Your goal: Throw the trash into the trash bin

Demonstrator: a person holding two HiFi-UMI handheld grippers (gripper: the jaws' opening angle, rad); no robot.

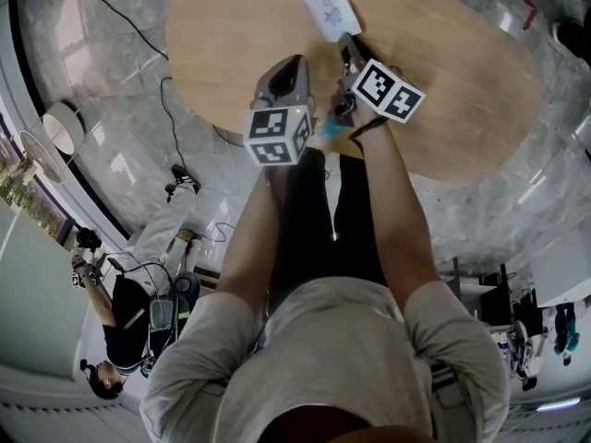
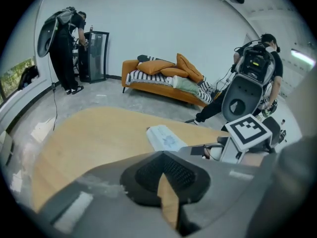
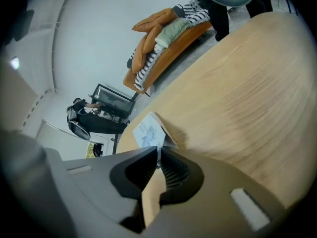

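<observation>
The near edge of the packet [image 1: 330, 7] is hidden under the right gripper [image 1: 345, 44] in the head view, and the table [image 1: 231, 44] is cut off at the top of that view. The right gripper view shows the right gripper's [image 3: 157, 152] tips drawn nearly together on a thin white edge of the packet [image 3: 148, 130], pinching it. The left gripper [image 1: 296, 62] hangs just beside the right one, short of the packet. Its tips [image 2: 163, 155] meet with nothing between them, only bare wood showing behind. The packet [image 2: 166, 138] lies at the table's far side. It is flat, white and rectangular, with a pale blue print on its face and a shadow along one side. The print is too blurred to read, and no brand can be made out.
</observation>
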